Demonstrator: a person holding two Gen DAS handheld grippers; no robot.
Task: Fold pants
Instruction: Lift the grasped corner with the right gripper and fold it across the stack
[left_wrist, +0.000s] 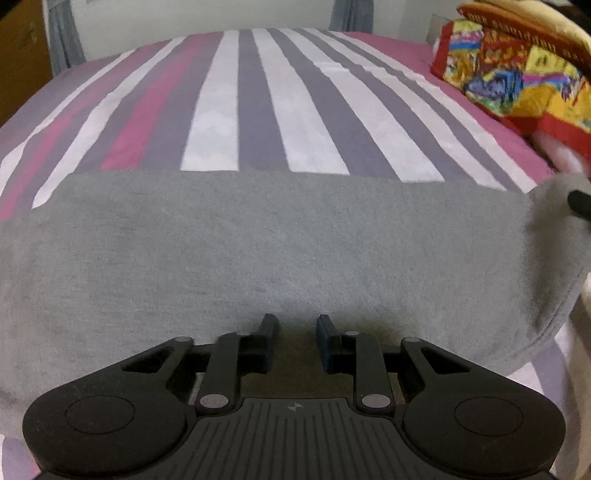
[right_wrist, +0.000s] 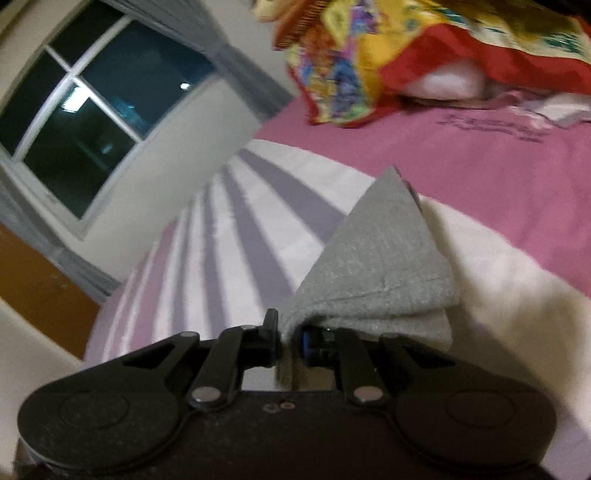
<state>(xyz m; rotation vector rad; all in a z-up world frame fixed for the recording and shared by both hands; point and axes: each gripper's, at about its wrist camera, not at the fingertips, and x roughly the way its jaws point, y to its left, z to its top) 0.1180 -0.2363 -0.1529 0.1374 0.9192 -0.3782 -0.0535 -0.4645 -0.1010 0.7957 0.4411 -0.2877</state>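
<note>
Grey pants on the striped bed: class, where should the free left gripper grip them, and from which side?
Grip the near edge of the grey pants, coming from the near side, low over the bed. The cloth lies flat there before the left gripper. The right gripper already pinches the far right corner.

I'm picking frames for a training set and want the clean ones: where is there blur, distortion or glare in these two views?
Left wrist view: striped bedsheet bows from fisheye; grey pants fairly sharp; colourful pillow and the right edge smear. Right wrist view: motion-blurred throughout, tilted; dark window shows a small bright reflection; right gripper stays readable, clamped on the pants.
</note>
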